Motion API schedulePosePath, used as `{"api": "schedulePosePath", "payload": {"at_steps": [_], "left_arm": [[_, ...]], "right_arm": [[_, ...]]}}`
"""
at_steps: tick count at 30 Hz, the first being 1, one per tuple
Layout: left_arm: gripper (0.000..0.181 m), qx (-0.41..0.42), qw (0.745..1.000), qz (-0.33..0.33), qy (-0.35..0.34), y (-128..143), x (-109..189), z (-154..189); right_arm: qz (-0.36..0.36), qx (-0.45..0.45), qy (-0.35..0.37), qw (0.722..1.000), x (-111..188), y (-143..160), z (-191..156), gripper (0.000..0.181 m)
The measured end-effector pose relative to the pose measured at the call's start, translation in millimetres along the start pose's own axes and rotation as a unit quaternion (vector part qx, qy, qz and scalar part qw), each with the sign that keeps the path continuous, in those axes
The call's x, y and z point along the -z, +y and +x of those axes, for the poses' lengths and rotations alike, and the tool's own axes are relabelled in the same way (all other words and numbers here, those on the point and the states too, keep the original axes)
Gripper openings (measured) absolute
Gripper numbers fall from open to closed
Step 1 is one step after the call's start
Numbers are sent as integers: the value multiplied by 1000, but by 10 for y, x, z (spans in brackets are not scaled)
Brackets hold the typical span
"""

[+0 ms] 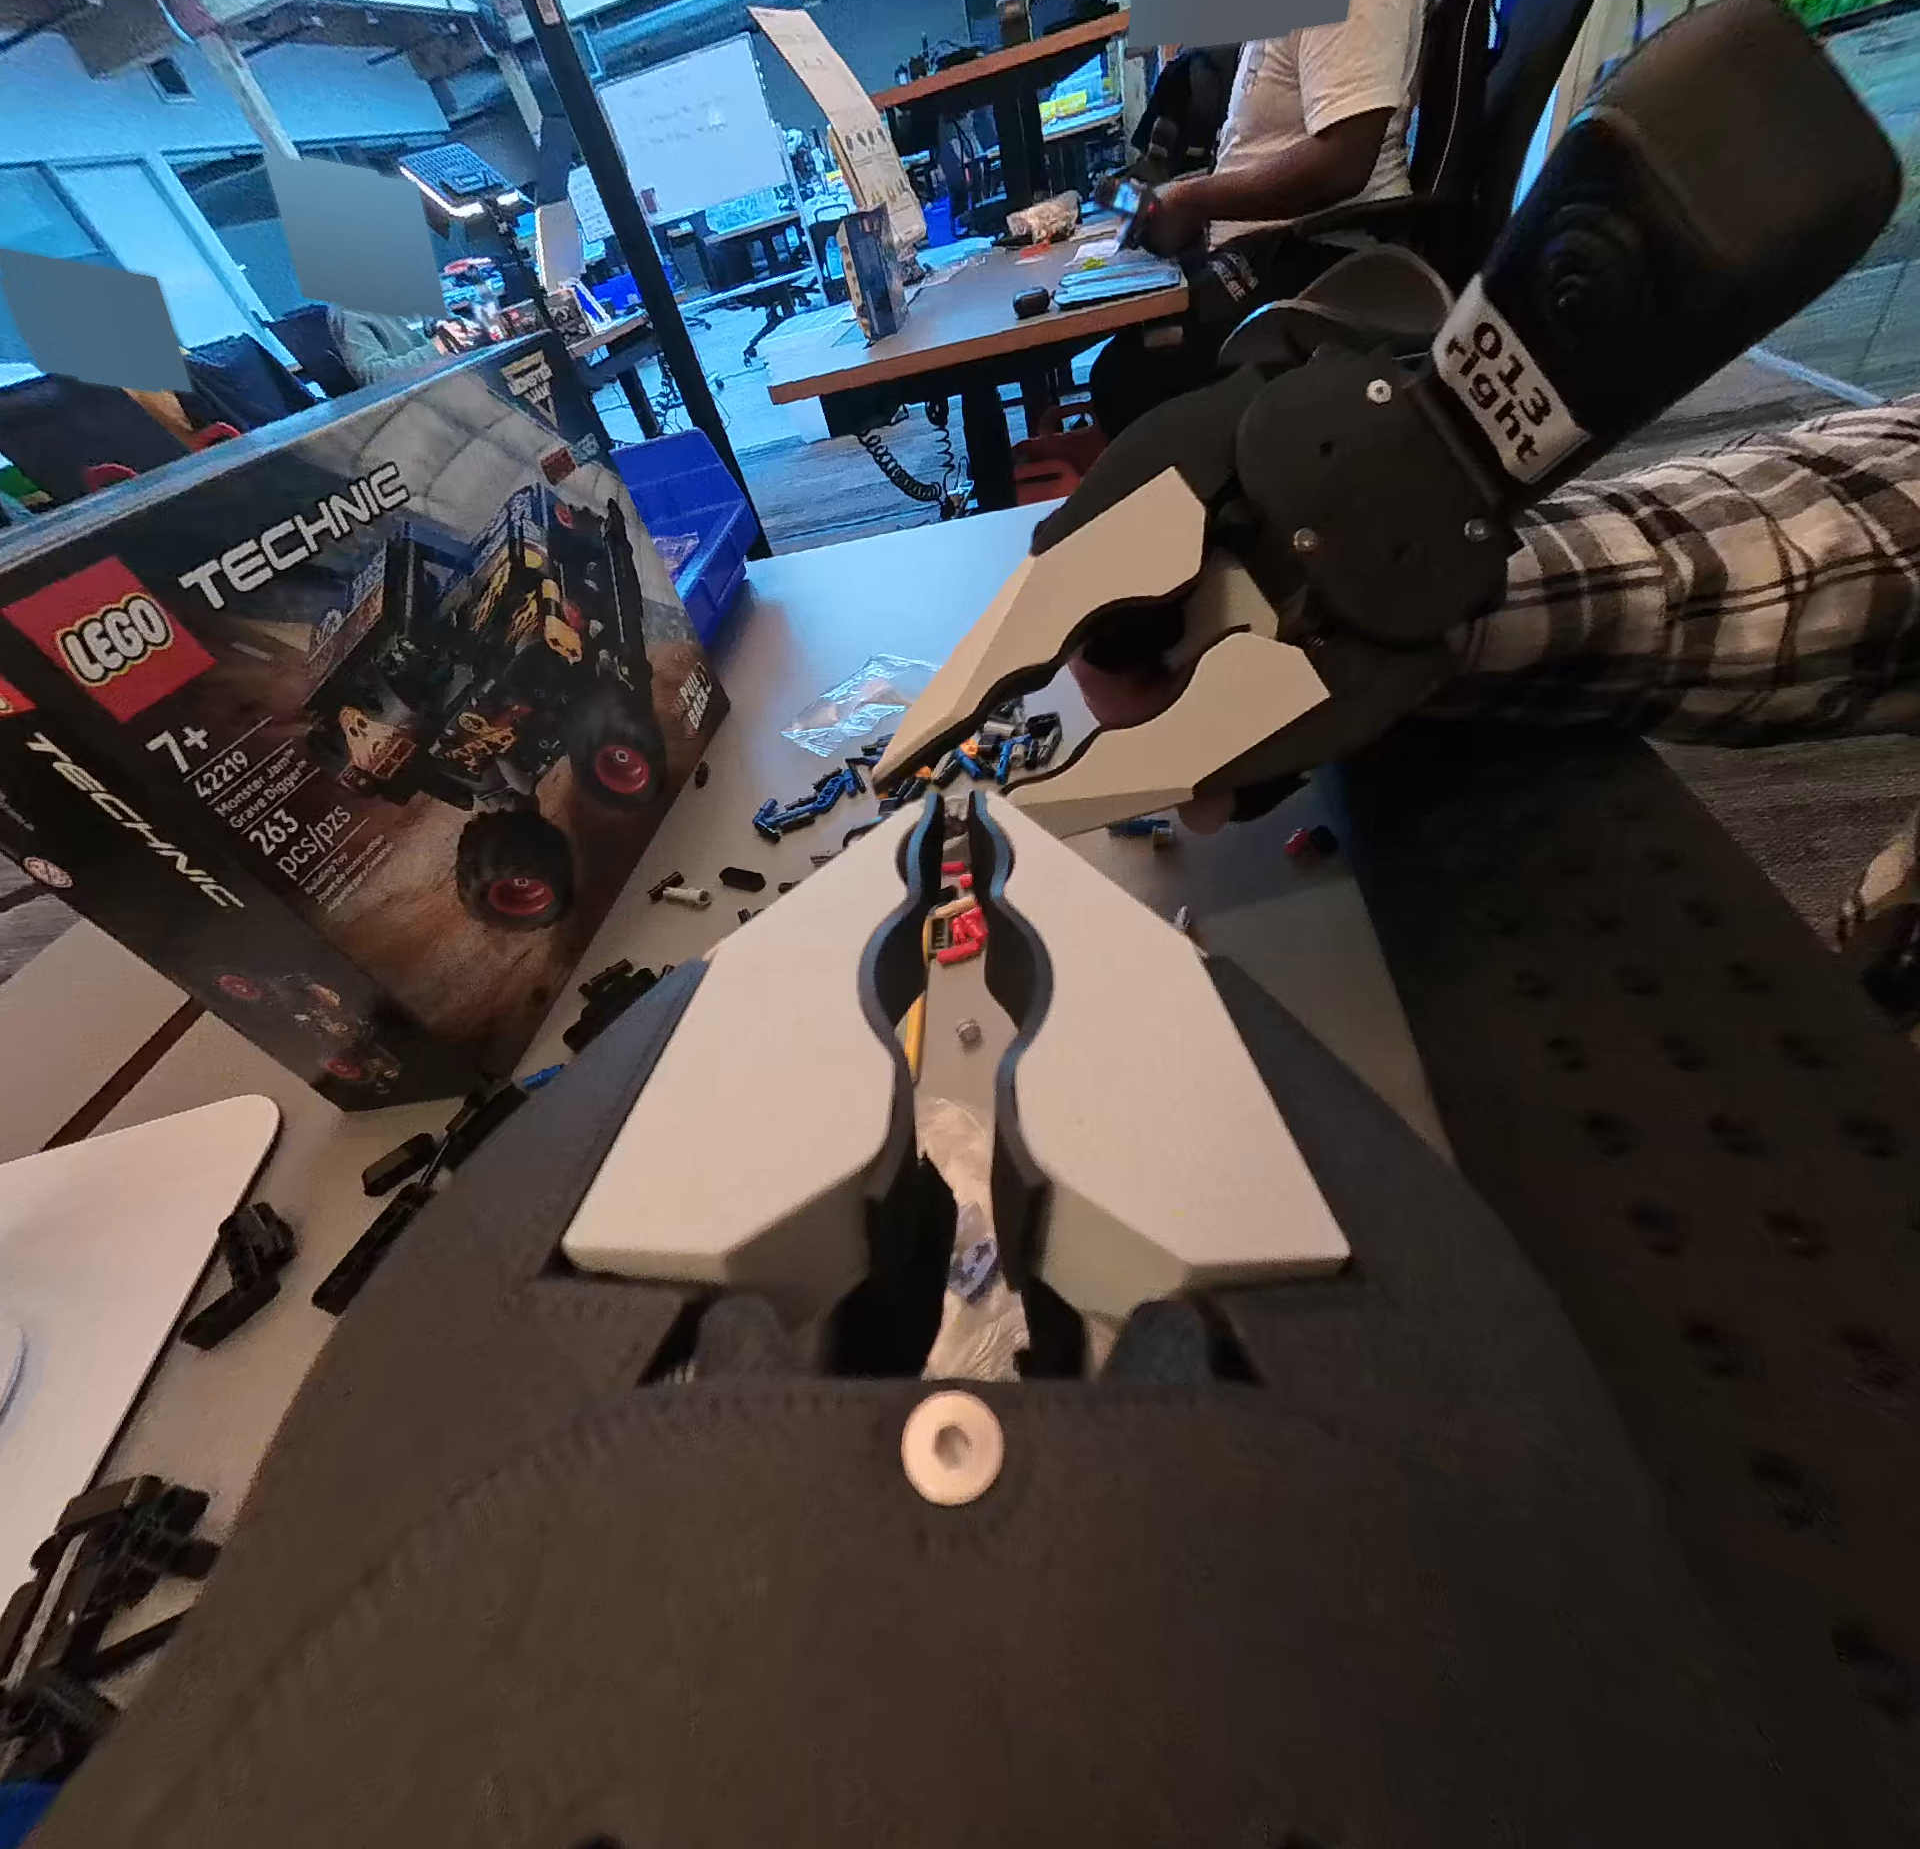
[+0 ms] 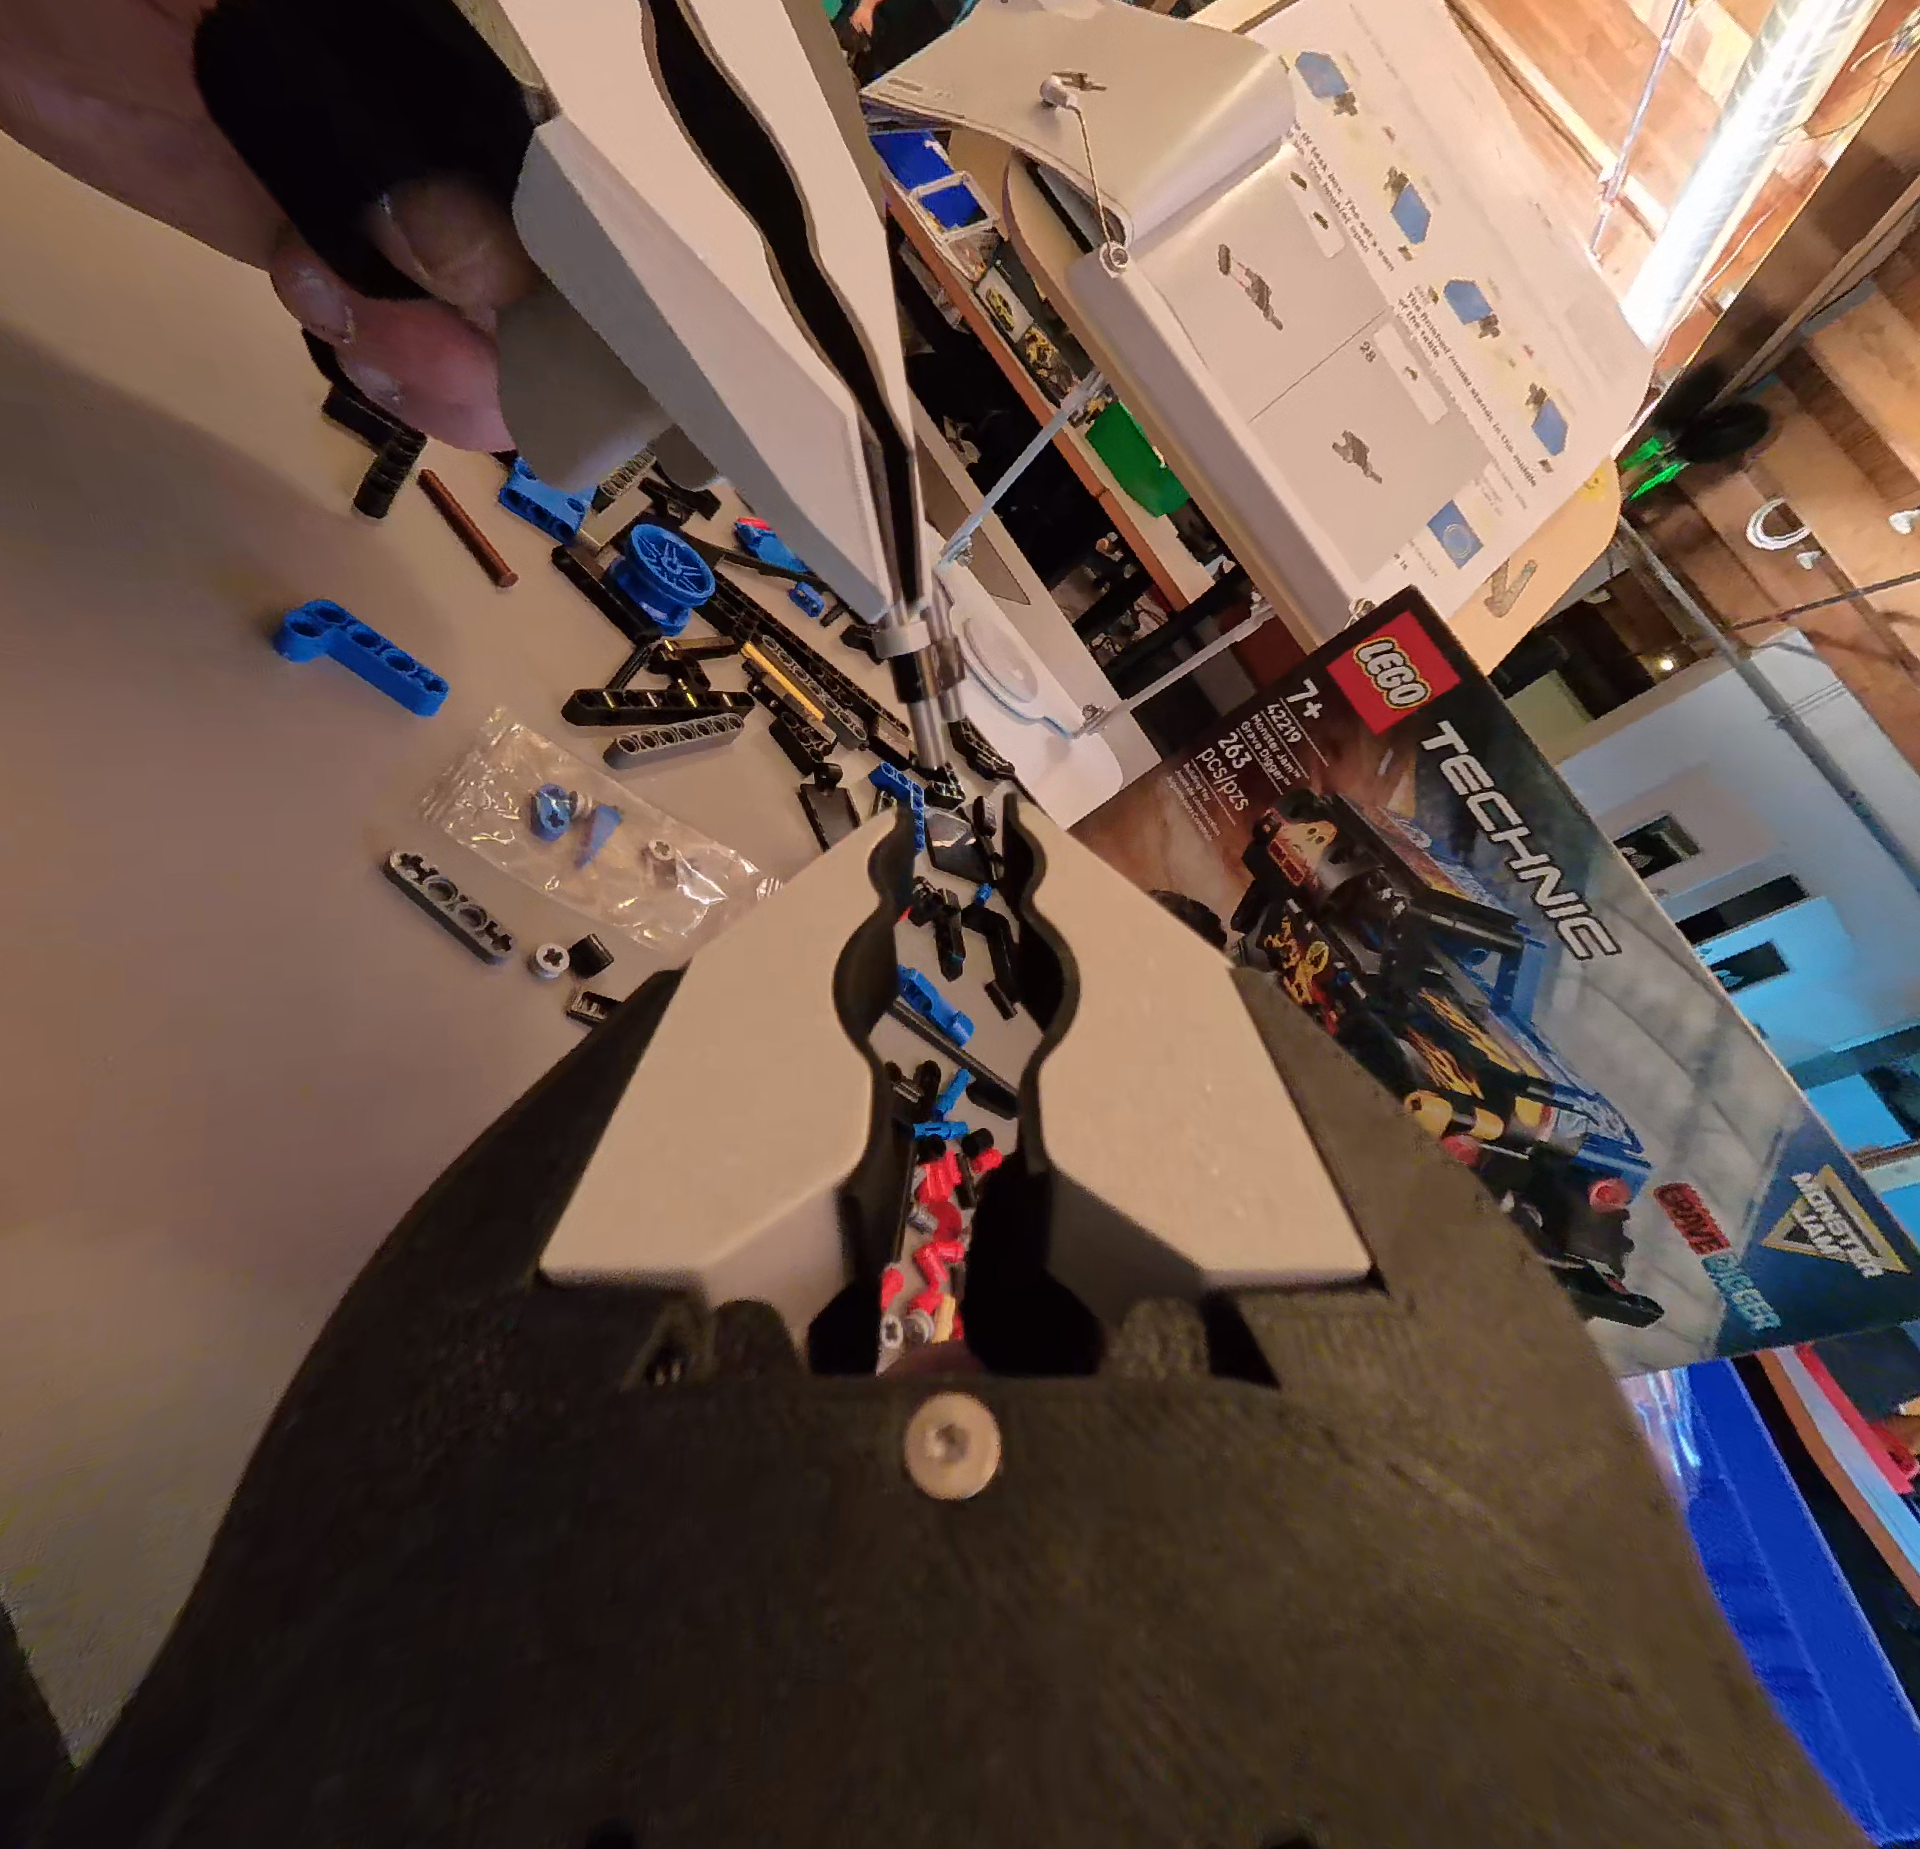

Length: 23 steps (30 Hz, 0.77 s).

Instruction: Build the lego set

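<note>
While I look along the left wrist view, the set's box (image 1: pixel 343 719) stands upright at the far left of the pale bench (image 1: pixel 862 594), with black beams (image 1: pixel 249 1269) scattered in front of it. My left gripper (image 1: pixel 954 812) sits mid-frame, its fingers nearly pressed together; from the right wrist view it pinches a thin grey axle (image 2: pixel 928 703) at its tips, over the pile. Loose blue and black pins (image 1: pixel 821 797) lie just beyond those tips, beside a clear bag (image 1: pixel 857 703). To the right, my right gripper (image 1: pixel 961 776) points down at the pile with its tips a little spread, holding nothing I can see. In the right wrist view, a blue angled beam (image 2: pixel 358 656) lies at the left, a blue wheel hub (image 2: pixel 670 573) further in, a clear parts bag (image 2: pixel 582 828) below them, and the instruction booklet (image 2: pixel 1330 272) on a stand at the upper right.
</note>
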<state>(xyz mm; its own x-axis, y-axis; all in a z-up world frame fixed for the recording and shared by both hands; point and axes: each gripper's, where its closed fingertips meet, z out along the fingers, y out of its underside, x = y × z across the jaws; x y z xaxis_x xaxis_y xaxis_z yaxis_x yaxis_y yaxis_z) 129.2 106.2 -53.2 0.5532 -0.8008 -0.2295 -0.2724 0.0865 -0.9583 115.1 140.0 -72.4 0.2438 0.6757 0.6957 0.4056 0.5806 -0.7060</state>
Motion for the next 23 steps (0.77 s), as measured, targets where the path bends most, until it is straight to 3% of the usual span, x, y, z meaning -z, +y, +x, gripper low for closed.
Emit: {"api": "schedulePosePath", "payload": {"at_steps": [23], "left_arm": [[3, -42, 999, -23, -20, 68, -60, -4]], "right_arm": [[-18, -31, -6, 999, 65, 175, 37, 16]]}}
